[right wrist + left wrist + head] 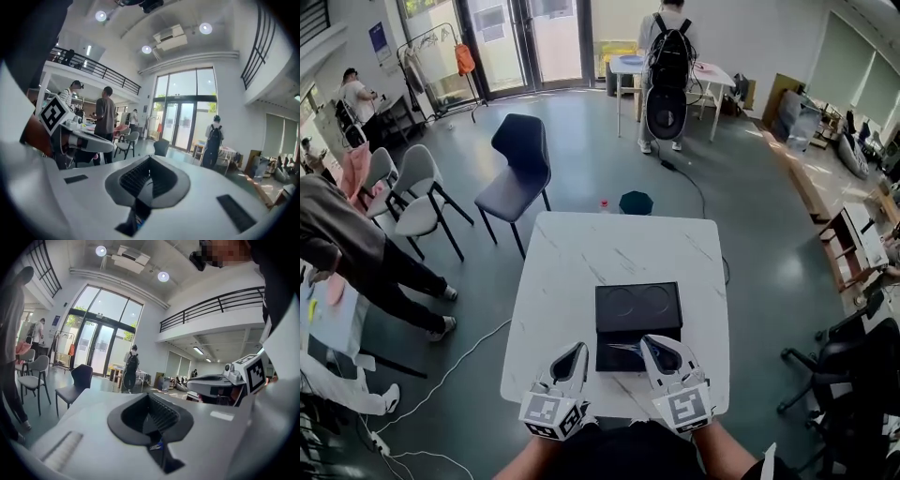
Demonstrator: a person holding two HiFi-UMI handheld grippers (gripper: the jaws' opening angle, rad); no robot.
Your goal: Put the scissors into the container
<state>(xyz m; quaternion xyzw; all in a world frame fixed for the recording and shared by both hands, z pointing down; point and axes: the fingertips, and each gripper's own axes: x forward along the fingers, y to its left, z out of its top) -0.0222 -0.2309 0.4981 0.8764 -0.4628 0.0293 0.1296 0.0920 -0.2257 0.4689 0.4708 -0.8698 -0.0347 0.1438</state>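
**Kid:** What is the table like?

**Friend:** It is a white table (581, 262) with thin grey lines, like marble. It stands on a grey-green floor (581, 131) in a big bright room with tall glass doors (534, 42).

**Kid:** What is near the table?

**Friend:** Just past its far edge are a dark chair (517, 164), a small dark green stool (636, 202) and a little bottle (604, 204). Much farther past the table, a person with a black backpack (667, 66) stands facing away. Left of the table are two pale chairs (417, 187) and a person bending over (342, 239).

**Kid:** Where are the scissors?

**Friend:** A black container (638, 305) sits on the near half of the table. Its far part has two round dents. The scissors (623, 347) show as a thin, shiny, pale sliver on its near part. They are too small to see more.

**Kid:** And the grippers?

**Friend:** The left gripper (577, 352) is over the table's near edge, just left of the container. Its jaws are pressed together with nothing between them. The right gripper (652, 345) is over the container's near part, with its tip right beside the scissors. Its jaws are pressed together too, and nothing shows in them.

**Kid:** Any words to read?

**Friend:** Each gripper has a marker cube (551, 411) with black and white squares. A blue sign (380, 39) hangs on the wall far left of the table. Its writing is too small to read.
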